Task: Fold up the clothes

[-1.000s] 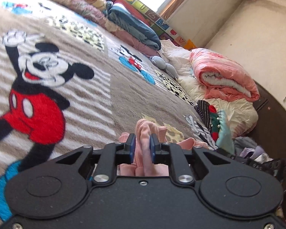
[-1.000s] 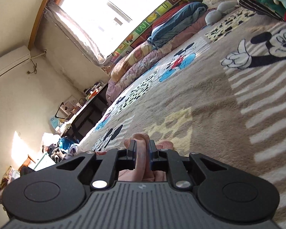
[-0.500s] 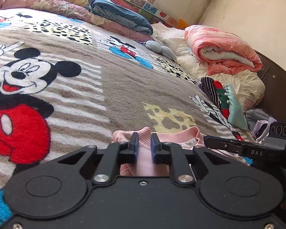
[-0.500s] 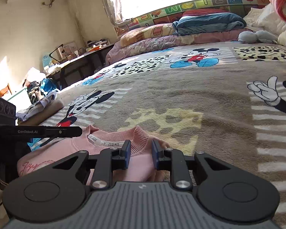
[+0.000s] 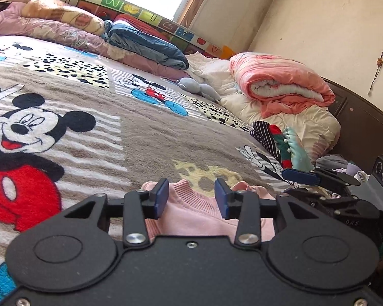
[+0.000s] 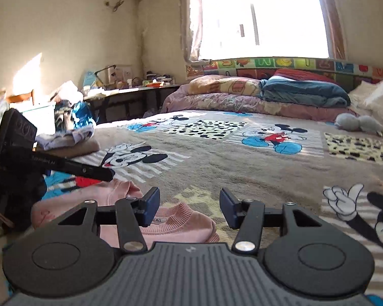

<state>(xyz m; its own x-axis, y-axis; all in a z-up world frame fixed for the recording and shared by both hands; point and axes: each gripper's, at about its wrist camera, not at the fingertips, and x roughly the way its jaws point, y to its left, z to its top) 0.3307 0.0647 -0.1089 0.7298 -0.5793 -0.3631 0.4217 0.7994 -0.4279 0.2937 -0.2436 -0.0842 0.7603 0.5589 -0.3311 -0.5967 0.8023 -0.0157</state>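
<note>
A pink sweatshirt (image 5: 191, 214) lies on the Mickey Mouse blanket (image 5: 145, 132), collar towards the far side. My left gripper (image 5: 191, 196) hovers just over its ribbed collar. Its jaws are opening, and the blue pads stand apart on either side of the cloth without pressing it. My right gripper (image 6: 190, 204) is a little above the garment's right shoulder (image 6: 189, 225). Its jaws are opening too, with only blanket showing between the pads. The sweatshirt's neck label (image 6: 159, 220) shows beside the right gripper's left pad. Each view shows the other gripper at its edge.
A rolled pink quilt (image 5: 280, 89) and a cream duvet sit at the right. Folded striped and green clothes (image 5: 280, 145) are stacked beside them. Blue bedding (image 5: 145, 43) and pillows line the far side. A clothes pile (image 6: 71, 140) and a cluttered desk (image 6: 130, 94) stand left.
Both grippers were shut on bunched pink cloth; now their jaws have spread and let it go. The sweatshirt lies flat. The right view has rolled to level.
</note>
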